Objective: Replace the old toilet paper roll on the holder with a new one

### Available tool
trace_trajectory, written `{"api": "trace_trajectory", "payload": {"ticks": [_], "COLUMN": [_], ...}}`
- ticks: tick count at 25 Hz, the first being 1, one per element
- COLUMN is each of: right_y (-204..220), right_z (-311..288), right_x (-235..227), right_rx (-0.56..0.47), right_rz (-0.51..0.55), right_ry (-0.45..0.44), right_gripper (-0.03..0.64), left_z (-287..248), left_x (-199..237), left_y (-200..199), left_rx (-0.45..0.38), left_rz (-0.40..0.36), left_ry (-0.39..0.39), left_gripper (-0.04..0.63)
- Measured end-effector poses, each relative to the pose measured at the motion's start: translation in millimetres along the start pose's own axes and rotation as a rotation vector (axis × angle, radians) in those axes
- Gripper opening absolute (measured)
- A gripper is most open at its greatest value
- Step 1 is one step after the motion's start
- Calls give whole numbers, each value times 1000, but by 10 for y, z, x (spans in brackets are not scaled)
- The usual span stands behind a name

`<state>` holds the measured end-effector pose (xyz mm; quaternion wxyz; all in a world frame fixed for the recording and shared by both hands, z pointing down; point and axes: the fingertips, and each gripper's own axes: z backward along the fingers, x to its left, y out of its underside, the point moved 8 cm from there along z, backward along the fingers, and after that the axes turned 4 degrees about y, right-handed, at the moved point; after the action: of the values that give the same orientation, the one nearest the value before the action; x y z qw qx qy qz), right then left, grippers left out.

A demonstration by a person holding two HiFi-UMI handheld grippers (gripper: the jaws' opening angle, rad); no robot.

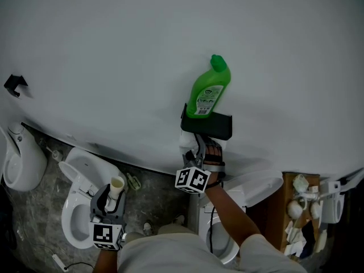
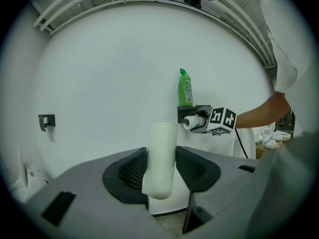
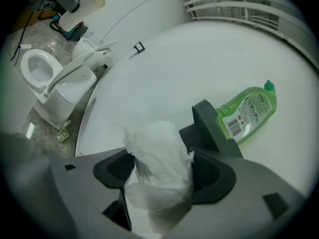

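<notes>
Left gripper [image 2: 160, 171] is clamping the bare old tube [image 2: 162, 138], already off. Right gripper [image 3: 162, 176] is squeezing the new roll [image 3: 157, 148] against the wall holder's [image 1: 213, 124] lower edge; seating and releasing probably remain.

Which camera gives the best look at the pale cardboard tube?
The left gripper view: the pale cardboard tube fills the middle, clamped between that gripper's fingers. The head view shows it small; the right gripper view, far off in a corner.
</notes>
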<state>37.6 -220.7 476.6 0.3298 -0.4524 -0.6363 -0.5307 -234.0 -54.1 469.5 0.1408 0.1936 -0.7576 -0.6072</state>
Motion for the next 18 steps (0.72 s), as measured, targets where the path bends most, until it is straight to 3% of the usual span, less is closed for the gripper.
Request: {"api": "trace_trajectory", "payload": {"ticks": [6, 18], "right_y": [-28, 113], "right_z": [153, 692], "right_x": [-72, -278], "right_rx": [15, 4], "right_rz": [-77, -169], "right_ry": [-90, -67], "right_gripper": [336, 348], "left_z": [-102, -377], "left_x": [-24, -266], "left_y": [-41, -125], "left_rx": [-11, -32], "left_rz": [-16, -40], "left_ry": [45, 172], "left_gripper": [184, 183]}}
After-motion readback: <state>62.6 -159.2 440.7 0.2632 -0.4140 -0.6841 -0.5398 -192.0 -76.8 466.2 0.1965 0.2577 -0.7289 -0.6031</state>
